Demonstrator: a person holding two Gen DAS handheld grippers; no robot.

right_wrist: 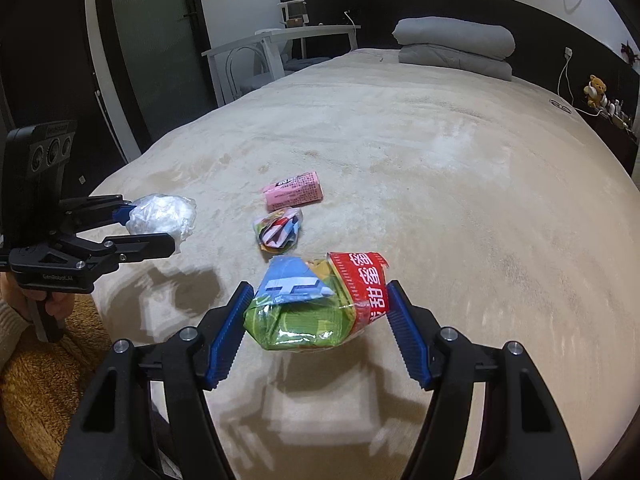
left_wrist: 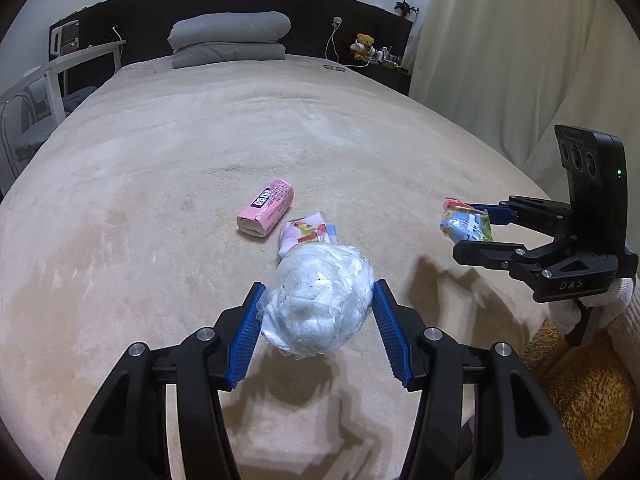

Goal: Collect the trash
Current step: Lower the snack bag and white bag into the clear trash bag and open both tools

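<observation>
With the left gripper [left_wrist: 318, 312] clamped on the white plastic wad [left_wrist: 316, 300] and the right gripper [right_wrist: 320, 316] on the crumpled snack wrapper [right_wrist: 316, 304], both above the near bed [left_wrist: 200, 140], we should keep squeezing firmly while carrying them off.

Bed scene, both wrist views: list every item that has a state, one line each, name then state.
left gripper: shut on the white plastic wad, lifted off the bed.
white plastic wad: crumpled, held.
right gripper: shut on the green snack wrapper.
green snack wrapper: crushed, held above the blanket.
pink carton: lying on its side, near end open.
colourful wrapper: crumpled, lying loose.
grey quilt: folded, at the headboard.
</observation>
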